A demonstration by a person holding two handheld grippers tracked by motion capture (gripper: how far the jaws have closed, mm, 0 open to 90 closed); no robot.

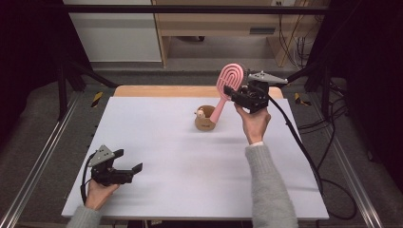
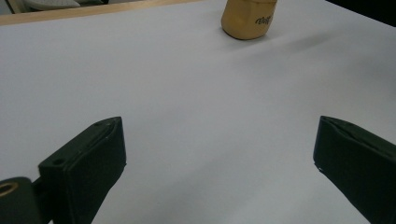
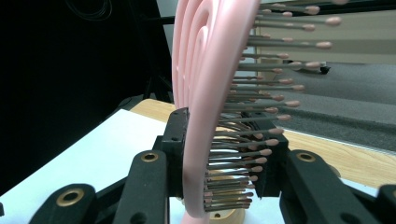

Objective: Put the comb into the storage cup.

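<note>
Matt pink plastic hairbrush (image 1: pixel 229 79) — smooth tan cup (image 1: pixel 205 119), wooden-looking.

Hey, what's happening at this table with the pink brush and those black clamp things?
A person is working with a hand-held gripper in each hand. The right gripper is shut on the head of a pink hairbrush, whose handle end sits in a small tan cup near the far side of the white table. Whether the brush is going in or coming out, one moment can't tell. The left gripper is open and holds nothing, low over the table's near left corner.
</note>
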